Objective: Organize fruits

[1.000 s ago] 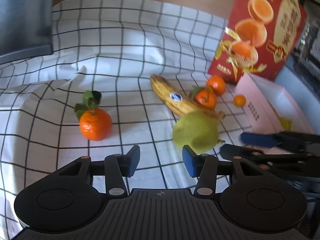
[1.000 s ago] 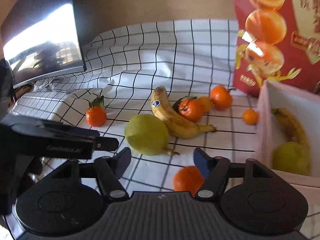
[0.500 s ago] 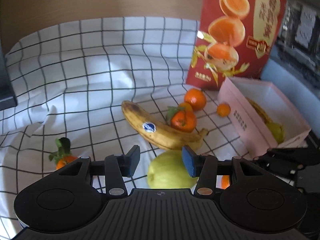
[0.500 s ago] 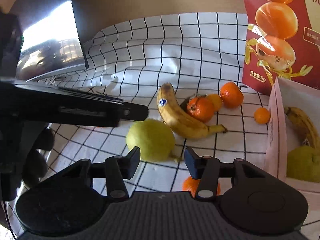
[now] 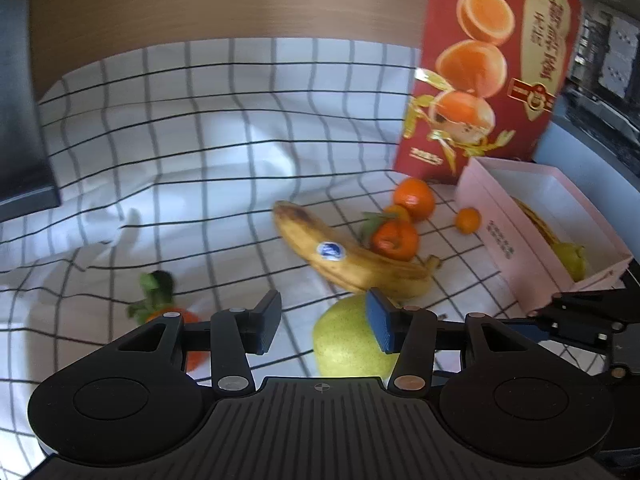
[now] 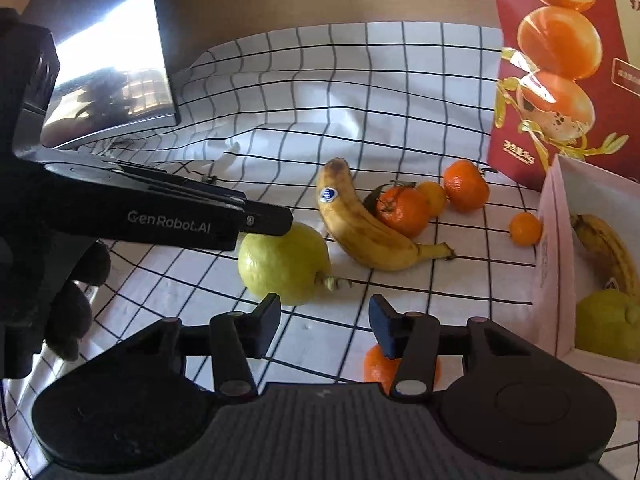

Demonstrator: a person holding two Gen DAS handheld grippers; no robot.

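Note:
A green pear (image 5: pixel 346 346) (image 6: pixel 286 266) lies on the checked cloth, just below my open left gripper (image 5: pixel 324 322), whose right finger overlaps it. A stickered banana (image 5: pixel 352 258) (image 6: pixel 362 226) lies beyond it, with several mandarins (image 5: pixel 394 236) (image 6: pixel 404 210) at its far side. A leafy mandarin (image 5: pixel 192 334) sits behind the left finger. My right gripper (image 6: pixel 324 324) is open and empty, near the pear, with a mandarin (image 6: pixel 378 366) under its right finger. The pink box (image 5: pixel 510 236) (image 6: pixel 554 240) at right holds a banana and a pear.
A tall red orange-print carton (image 5: pixel 488 64) (image 6: pixel 560 64) stands behind the pink box. A dark monitor (image 6: pixel 96 64) stands at the back left. The checked cloth (image 5: pixel 200 140) is wrinkled in the middle.
My left gripper has swung right and come down toward the pear, which now lies at its right finger. My right gripper has closed in slightly toward the pear.

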